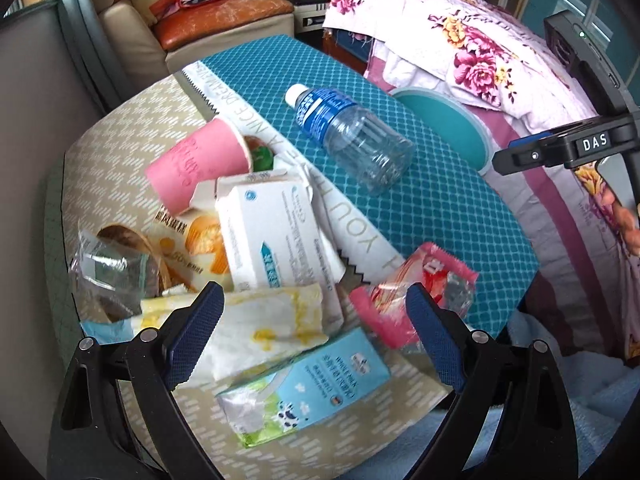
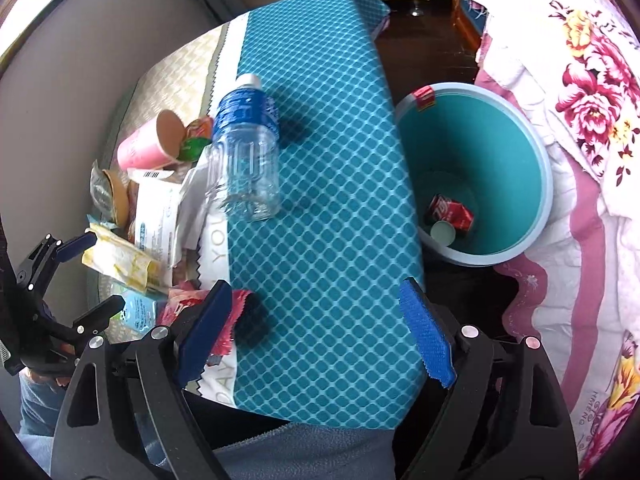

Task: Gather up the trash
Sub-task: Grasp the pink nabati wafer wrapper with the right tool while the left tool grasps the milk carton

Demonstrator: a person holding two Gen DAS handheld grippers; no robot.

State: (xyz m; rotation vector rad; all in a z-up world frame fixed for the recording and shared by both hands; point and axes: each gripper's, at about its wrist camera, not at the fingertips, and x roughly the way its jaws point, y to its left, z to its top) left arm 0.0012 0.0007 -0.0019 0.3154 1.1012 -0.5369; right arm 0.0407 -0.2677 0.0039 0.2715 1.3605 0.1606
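A teal-patterned worktop [image 1: 440,208] carries the trash: from the left wrist, the left gripper [image 1: 316,320] hangs spread and empty over a heap of cartons and wrappers [image 1: 256,240], likely picking its next piece, with an empty bottle [image 1: 352,136] lying beyond. From the right wrist, the right gripper [image 2: 320,320] is spread wide, holding nothing, over the worktop's near edge; the teal bin [image 2: 540,184] just beside already holds a red can [image 2: 452,212], and the worktop's edge lies between bin and heap.

I see a teal diamond-patterned table cover [image 2: 320,200], beside it a white quilt with magenta flowers [image 2: 580,100], and beyond, a cream sofa with an orange leather cushion [image 1: 224,20].
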